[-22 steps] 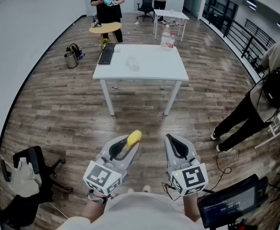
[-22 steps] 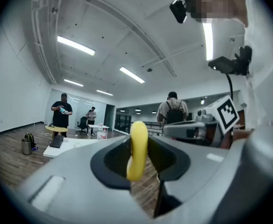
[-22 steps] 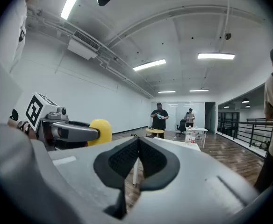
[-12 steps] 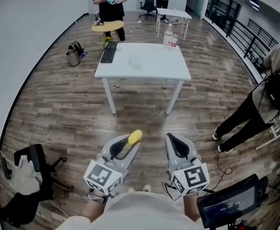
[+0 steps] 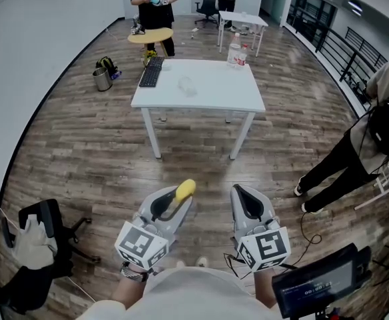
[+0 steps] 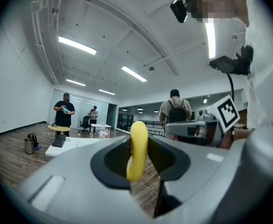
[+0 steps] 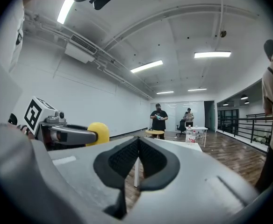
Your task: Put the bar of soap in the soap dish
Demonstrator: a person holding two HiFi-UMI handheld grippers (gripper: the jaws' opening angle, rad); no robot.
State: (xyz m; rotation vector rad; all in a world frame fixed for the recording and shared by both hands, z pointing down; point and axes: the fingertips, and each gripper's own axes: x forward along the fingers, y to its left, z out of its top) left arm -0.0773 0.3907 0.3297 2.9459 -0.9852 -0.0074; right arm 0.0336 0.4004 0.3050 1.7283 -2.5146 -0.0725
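Note:
My left gripper [image 5: 179, 197] is shut on a yellow bar of soap [image 5: 185, 189], held level over the wooden floor, the bar's rounded end poking past the jaws. In the left gripper view the soap [image 6: 138, 148] stands edge-on between the dark pads of that gripper [image 6: 137, 166]. Beside it my right gripper [image 5: 242, 196] is shut with nothing in it; its pads meet in the right gripper view [image 7: 138, 158], where the soap [image 7: 99, 131] shows at the left. A small see-through object [image 5: 184, 85] lies on the white table [image 5: 238, 100] ahead; I cannot tell what it is.
On the table are a black keyboard [image 5: 150, 72] and bottles [image 5: 234, 52]. A person in black [image 5: 153, 5] stands by a round yellow table [image 5: 148, 37] beyond. Another person [image 5: 361, 145] bends at the right. An office chair [image 5: 41, 239] is at lower left, a screen [image 5: 321, 285] at lower right.

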